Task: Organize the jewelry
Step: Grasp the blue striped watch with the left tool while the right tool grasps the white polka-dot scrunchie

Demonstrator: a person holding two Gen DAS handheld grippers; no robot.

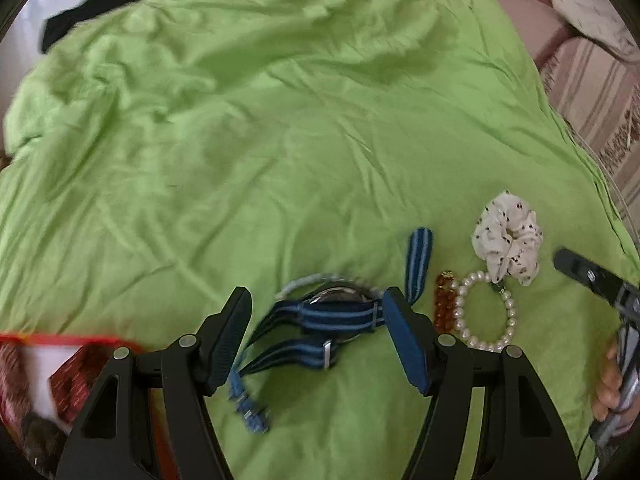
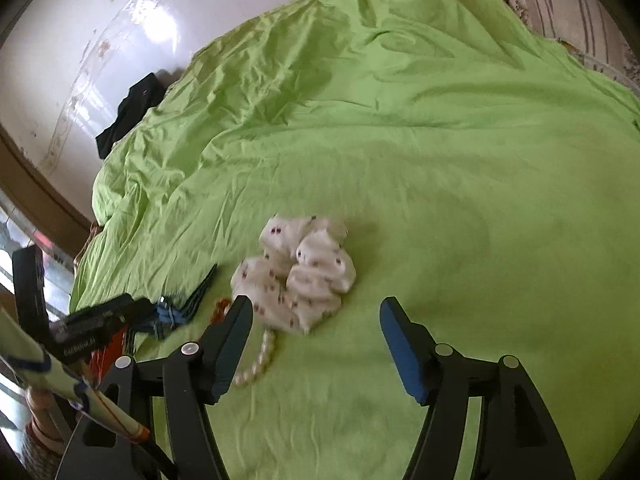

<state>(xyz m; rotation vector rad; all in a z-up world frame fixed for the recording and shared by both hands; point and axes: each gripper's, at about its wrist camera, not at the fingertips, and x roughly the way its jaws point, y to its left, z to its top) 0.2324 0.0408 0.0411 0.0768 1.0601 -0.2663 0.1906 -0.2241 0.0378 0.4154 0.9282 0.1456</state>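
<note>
A watch [image 1: 340, 300] with a blue striped strap lies on the green sheet [image 1: 280, 140], right between the fingers of my left gripper [image 1: 317, 296], which is open and not pressing on it. A pale beaded bracelet [image 1: 304, 282] peeks out behind the watch. To its right lie an amber bead bracelet [image 1: 444, 304], a pearl bracelet [image 1: 486, 312] and a white spotted scrunchie [image 1: 506, 240]. In the right wrist view my right gripper [image 2: 315, 302] stands open over bare sheet, with the scrunchie [image 2: 300, 276] just beyond its left finger and the pearl bracelet [image 2: 256, 364] beside that finger.
A red patterned box [image 1: 72, 368] sits at the lower left by the left gripper. A black garment [image 2: 128, 112] lies at the sheet's far edge by the white wall. A striped rug [image 1: 600, 92] borders the sheet on the right. Wide wrinkled sheet stretches beyond the jewelry.
</note>
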